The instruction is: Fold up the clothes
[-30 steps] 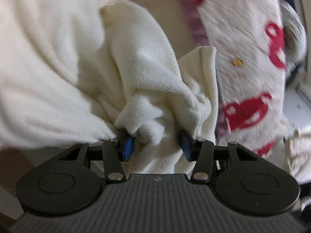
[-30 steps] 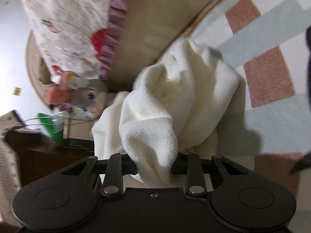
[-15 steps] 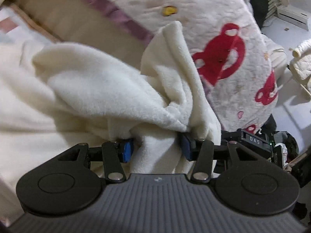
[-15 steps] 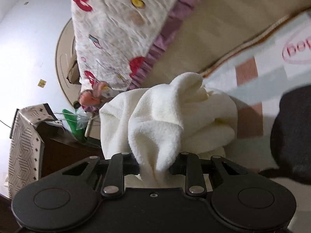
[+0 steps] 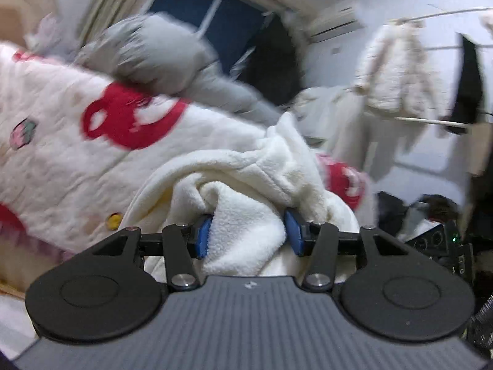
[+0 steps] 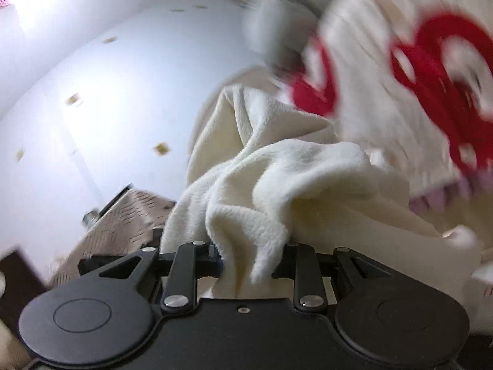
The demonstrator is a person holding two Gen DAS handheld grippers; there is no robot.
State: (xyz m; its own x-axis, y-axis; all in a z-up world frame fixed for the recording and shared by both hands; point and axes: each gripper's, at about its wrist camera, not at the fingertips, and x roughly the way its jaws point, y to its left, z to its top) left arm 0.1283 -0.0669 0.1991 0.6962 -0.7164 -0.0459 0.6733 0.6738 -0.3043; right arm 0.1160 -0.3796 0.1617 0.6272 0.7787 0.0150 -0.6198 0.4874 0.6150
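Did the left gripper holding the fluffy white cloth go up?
Yes. The left gripper rose: earlier it looked down on the red-patterned quilt; now the dark window shows above it.

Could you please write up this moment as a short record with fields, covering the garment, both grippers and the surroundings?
garment: cream fleece garment, bunched, held at two places
left gripper: shut on the fleece, blue pads pressing a thick fold
right gripper: shut on another fold of the same fleece
backdrop, left view: white quilt with red prints, grey padded jacket, dark window, clothes on a rack
backdrop, right view: white wall, the quilt at right
image quality: blurred, details uncertain
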